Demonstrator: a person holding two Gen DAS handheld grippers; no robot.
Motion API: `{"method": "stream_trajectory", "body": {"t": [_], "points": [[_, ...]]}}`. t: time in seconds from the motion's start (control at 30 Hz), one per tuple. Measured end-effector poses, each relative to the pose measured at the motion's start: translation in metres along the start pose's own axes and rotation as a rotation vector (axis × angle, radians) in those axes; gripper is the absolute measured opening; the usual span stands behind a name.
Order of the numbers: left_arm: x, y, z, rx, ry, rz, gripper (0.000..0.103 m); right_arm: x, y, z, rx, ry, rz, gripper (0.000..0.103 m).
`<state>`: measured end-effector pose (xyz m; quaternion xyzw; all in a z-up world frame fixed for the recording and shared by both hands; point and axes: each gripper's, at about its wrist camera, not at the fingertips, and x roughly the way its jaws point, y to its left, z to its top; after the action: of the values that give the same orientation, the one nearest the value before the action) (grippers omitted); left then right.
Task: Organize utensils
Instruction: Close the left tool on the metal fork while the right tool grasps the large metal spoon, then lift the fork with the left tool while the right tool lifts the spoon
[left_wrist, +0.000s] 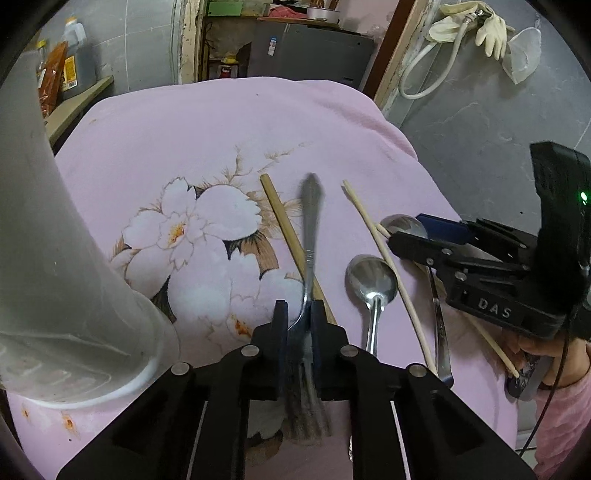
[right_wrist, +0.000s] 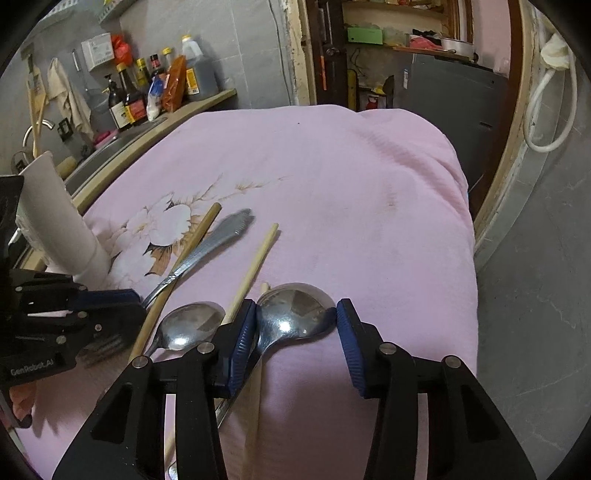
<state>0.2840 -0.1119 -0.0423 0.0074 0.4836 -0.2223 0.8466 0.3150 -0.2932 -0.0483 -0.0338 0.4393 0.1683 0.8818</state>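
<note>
My left gripper is shut on a metal fork, gripping near its tines; the handle points away, blurred, above the pink cloth. The fork also shows in the right wrist view. A chopstick lies under it. My right gripper is open around the bowl of a spoon. A second spoon lies between the grippers, with a thin chopstick beside it. A tall white container stands at the left.
The pink flowered cloth drapes off the table's right edge above grey floor. A counter with bottles and a sink sits at the back left. A grey cabinet stands behind the table.
</note>
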Motion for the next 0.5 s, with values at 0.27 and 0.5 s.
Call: {"method": "stream_trajectory", "body": {"t": [0.27, 0.5], "points": [[-0.014, 0.006, -0.012, -0.073, -0.020, -0.046, 0.000, -0.007, 0.007, -0.005, -0.011, -0.044, -0.014, 0.042], [-0.035, -0.001, -0.029, -0.025, -0.061, -0.064, 0.000, -0.033, 0.023, -0.024, -0.037, -0.156, -0.030, 0.042]]}}
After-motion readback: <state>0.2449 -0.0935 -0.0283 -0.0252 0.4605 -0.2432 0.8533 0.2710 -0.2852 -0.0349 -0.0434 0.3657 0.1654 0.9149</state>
